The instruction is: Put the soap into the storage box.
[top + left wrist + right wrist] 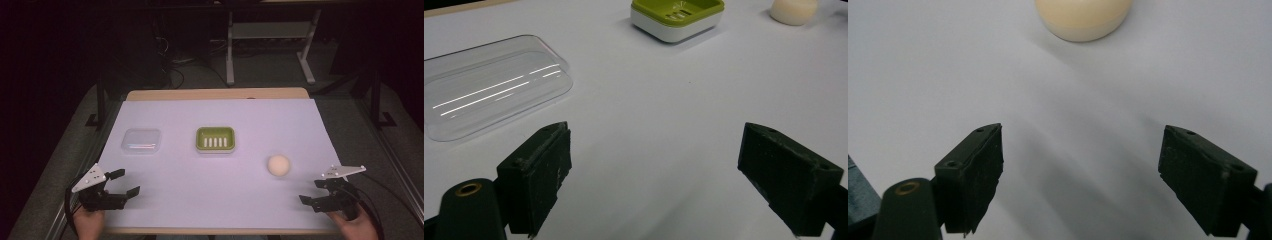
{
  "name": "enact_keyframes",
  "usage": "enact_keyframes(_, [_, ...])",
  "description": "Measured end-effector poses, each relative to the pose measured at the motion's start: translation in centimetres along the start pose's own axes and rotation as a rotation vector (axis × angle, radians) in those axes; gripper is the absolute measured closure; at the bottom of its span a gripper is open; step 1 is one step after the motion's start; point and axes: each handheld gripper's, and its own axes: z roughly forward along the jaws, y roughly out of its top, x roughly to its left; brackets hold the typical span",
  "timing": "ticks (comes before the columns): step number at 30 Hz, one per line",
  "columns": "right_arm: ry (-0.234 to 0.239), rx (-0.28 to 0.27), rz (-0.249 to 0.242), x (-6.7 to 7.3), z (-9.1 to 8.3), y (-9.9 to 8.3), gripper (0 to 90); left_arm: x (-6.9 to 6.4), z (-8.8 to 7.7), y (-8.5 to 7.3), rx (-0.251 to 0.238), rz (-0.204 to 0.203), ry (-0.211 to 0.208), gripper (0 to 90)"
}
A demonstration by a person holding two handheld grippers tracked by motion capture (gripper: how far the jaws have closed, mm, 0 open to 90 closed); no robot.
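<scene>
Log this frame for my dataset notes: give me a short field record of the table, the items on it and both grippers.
surface: white sheet over the table
left item: clear plastic lid
centre item: green soap dish, empty
right item: cream round soap
left gripper: open, empty, nearest the lid
right gripper: open, empty, facing the soap
contact: none

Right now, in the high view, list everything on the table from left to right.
left gripper → clear plastic lid → green soap dish → round cream soap → right gripper
</scene>
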Motion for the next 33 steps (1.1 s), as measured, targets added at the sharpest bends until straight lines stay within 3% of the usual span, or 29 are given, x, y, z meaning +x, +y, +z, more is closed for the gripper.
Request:
enact_keyframes(6, [0.006,0.011,-0.052,0.1,0.0,0.3,15.5,0.1,0.0,0.0,-0.002,0.002,-0.003,13.2])
enact_keyframes(11, [0.021,0.022,-0.053,-0.1,0.3,0.7,15.5,0.2,0.0,0.0,-0.004,-0.001,-0.005,13.3])
enact_keyframes(27, [0.059,0.055,-0.125,-0.4,2.0,4.3,15.0,0.1,0.1,0.0,-0.001,-0.001,-0.009,13.2])
enact_keyframes(33, [0.028,0.061,-0.119,-0.3,2.7,6.1,14.3,0.1,0.1,0.0,-0.002,-0.003,-0.008,13.3])
